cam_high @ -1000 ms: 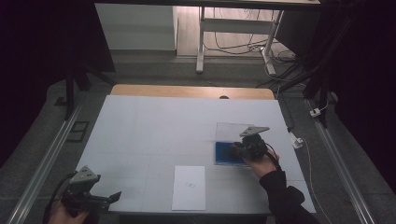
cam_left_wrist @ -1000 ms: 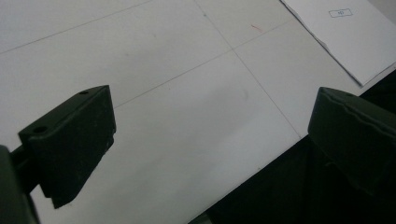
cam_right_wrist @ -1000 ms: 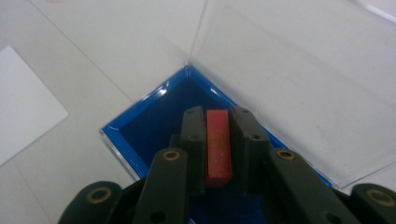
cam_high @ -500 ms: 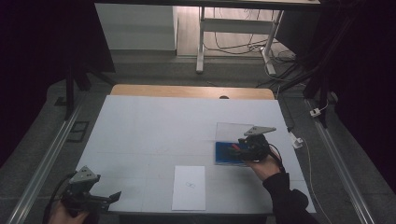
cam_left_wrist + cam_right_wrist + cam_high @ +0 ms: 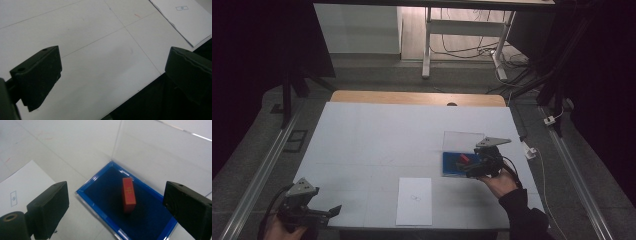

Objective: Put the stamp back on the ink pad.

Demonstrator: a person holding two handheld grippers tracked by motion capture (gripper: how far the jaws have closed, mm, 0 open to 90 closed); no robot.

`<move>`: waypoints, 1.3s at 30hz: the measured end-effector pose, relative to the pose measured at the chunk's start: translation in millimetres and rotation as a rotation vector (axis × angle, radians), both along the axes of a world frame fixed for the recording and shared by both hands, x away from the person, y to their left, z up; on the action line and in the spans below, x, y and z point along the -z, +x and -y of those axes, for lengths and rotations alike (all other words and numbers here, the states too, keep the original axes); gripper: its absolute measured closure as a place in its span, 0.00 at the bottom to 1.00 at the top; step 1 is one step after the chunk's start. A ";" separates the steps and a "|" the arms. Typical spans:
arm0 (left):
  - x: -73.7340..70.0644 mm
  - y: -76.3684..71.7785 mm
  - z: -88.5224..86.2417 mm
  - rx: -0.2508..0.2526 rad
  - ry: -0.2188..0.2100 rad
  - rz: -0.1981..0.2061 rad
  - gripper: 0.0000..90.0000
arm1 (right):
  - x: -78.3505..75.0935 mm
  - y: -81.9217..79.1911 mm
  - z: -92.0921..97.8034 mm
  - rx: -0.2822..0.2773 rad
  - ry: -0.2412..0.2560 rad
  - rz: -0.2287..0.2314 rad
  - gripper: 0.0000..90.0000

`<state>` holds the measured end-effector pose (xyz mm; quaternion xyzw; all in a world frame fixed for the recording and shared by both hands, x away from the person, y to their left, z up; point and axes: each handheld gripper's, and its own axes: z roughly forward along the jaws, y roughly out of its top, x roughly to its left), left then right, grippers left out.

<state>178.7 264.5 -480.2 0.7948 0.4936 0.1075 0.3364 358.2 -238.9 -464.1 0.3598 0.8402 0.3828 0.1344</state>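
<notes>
White table [image 5: 377, 140] with wooden far edge; grey floor [image 5: 257, 150]; white desk legs [image 5: 427, 45], cables beyond; dark surroundings.

You are wearing a dark sleeve on your right arm. Your right gripper [image 5: 468, 170] and left gripper [image 5: 328, 212] are both showing matte black blocky jaws, grey three-cornered top plates, small round screw holes, and trailing black cables.

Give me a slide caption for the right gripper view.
Open right gripper hovers above a red block lying in a blue-lined tray.
</notes>
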 end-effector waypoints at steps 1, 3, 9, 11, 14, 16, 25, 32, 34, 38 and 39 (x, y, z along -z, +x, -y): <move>0.0 0.0 0.0 0.000 0.000 0.000 0.01 | -0.3 -1.4 -0.4 -0.004 0.002 -0.005 0.07; 0.1 0.1 0.0 -0.001 0.000 -0.001 0.01 | -1.3 -4.1 -0.9 -0.011 0.001 -0.006 0.05; 0.2 0.0 -0.3 -0.002 -0.003 -0.001 0.01 | -4.2 -13.1 -1.2 -0.013 -0.006 0.002 0.01; 0.1 0.1 -0.2 -0.002 -0.003 -0.001 0.01 | -5.0 -16.3 -0.4 -0.013 -0.010 0.001 0.00; 0.1 0.4 -0.3 -0.003 -0.004 0.000 0.01 | -5.7 -21.7 2.1 -0.010 -0.007 0.000 0.00; 0.0 0.8 -0.4 -0.004 -0.003 -0.001 0.01 | -6.4 -25.7 4.7 -0.008 -0.005 -0.001 0.00; 0.0 0.9 -0.5 -0.004 -0.004 -0.001 0.01 | -10.1 -44.7 20.4 0.022 -0.001 0.009 0.00; 0.0 0.9 -0.5 -0.005 -0.004 -0.001 0.01 | -11.6 -58.6 29.1 0.041 0.001 0.011 0.00; 0.0 0.9 -0.6 -0.005 -0.005 -0.001 0.01 | -12.1 -62.3 31.8 0.043 0.001 0.017 0.00; 0.0 0.9 -0.6 -0.005 -0.006 -0.001 0.01 | -13.1 -70.3 37.7 0.055 0.005 0.017 0.00; 0.0 0.9 -0.6 -0.005 -0.006 -0.001 0.01 | -13.1 -72.2 39.1 0.058 0.009 0.018 0.00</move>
